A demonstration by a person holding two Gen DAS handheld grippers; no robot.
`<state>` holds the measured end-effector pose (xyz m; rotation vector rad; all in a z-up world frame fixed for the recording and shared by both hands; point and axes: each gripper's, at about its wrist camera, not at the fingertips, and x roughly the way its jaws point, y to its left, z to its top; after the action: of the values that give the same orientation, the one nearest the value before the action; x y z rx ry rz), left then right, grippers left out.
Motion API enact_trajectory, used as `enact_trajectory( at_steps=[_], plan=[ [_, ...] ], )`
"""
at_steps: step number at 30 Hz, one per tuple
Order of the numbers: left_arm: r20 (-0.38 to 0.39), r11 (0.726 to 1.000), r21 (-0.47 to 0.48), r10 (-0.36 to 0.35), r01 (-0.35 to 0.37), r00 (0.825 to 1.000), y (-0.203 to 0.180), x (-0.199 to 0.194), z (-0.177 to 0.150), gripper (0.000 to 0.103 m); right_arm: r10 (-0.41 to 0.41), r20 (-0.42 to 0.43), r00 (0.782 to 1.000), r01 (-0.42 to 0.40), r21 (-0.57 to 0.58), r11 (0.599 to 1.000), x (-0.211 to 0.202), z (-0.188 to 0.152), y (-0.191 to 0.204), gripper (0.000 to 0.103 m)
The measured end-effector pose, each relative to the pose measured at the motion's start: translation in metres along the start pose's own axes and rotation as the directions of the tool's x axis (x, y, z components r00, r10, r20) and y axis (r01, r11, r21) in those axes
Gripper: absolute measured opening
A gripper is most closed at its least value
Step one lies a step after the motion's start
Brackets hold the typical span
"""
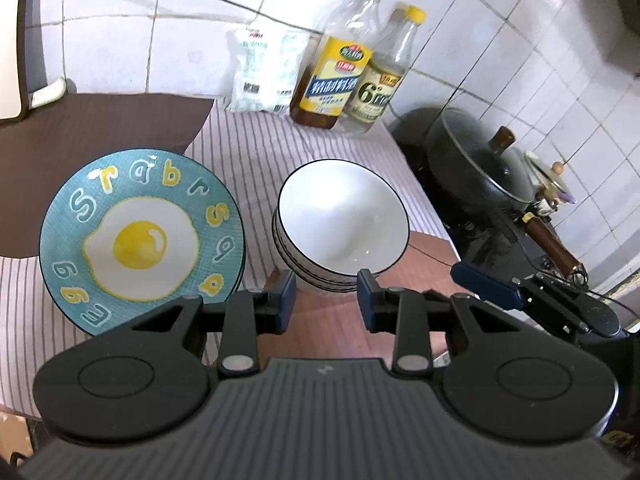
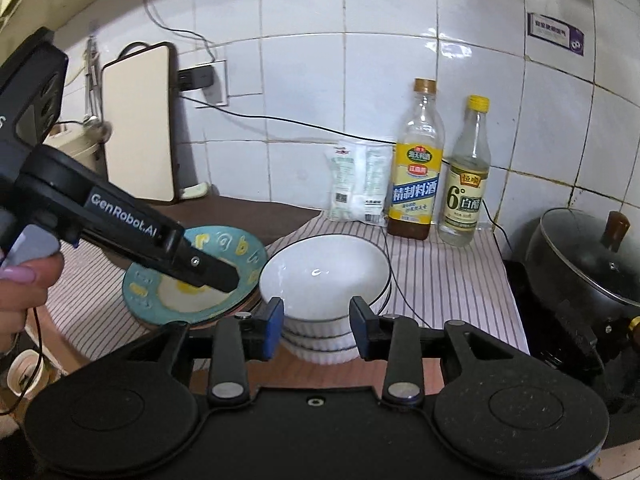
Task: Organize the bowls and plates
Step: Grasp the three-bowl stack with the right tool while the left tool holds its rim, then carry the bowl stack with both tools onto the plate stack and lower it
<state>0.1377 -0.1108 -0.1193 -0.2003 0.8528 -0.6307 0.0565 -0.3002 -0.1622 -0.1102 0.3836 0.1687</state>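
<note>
Bowls (image 2: pixel 324 276), stacked white, at least three, sit on the table (image 2: pixel 440 280) just past the right gripper (image 2: pixel 316 330), whose jaws gape empty. Left gripper (image 1: pixel 326 306) likewise open, holding nothing. Beside them lie stacked plates (image 1: pixel 142 240), count unclear. Behind stand two bottles (image 2: pixel 418 168).

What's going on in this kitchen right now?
A person holds a gripper in each hand over a striped cloth. The left gripper and right gripper both have open jaws and hold nothing. A stack of white black-rimmed bowls sits beside a teal fried-egg plate.
</note>
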Motion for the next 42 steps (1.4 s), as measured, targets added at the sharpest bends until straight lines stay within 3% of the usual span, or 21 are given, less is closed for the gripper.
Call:
enact_trajectory(
  at_steps=[8, 19, 25, 32, 38, 42],
  plan=[
    [0.081, 0.999, -0.012, -0.051, 0.052, 0.995, 0.006, 0.007, -0.024, 0.038, -0.008, 0.031, 0.999, 0.008, 0.010, 1.000, 0.006, -0.025, -0.004, 0.056],
    [0.078, 0.978, -0.172, -0.105, 0.118, 0.991, 0.030, 0.041, -0.025, 0.057, -0.006, 0.028, 1.000, 0.004, 0.065, 0.998, 0.054, -0.058, -0.027, 0.074],
    [0.062, 0.958, -0.245, -0.140, 0.151, 0.988, 0.040, 0.058, -0.014, 0.058, 0.008, 0.008, 1.000, -0.009, 0.038, 0.999, 0.081, -0.063, -0.033, 0.088],
    [-0.039, 0.943, -0.316, -0.125, 0.106, 0.991, 0.039, 0.090, 0.003, 0.059, 0.037, 0.029, 0.999, -0.036, -0.025, 0.999, 0.099, -0.060, -0.031, 0.095],
    [-0.094, 0.949, -0.315, -0.057, 0.025, 0.994, 0.034, 0.107, 0.013, 0.062, 0.067, 0.045, 0.997, -0.065, -0.048, 0.997, 0.113, -0.060, -0.027, 0.098],
    [-0.137, 0.933, -0.359, -0.047, -0.006, 0.989, 0.039, 0.115, 0.015, 0.056, 0.076, 0.043, 0.996, -0.073, -0.055, 0.996, 0.121, -0.058, -0.025, 0.100]
  ],
)
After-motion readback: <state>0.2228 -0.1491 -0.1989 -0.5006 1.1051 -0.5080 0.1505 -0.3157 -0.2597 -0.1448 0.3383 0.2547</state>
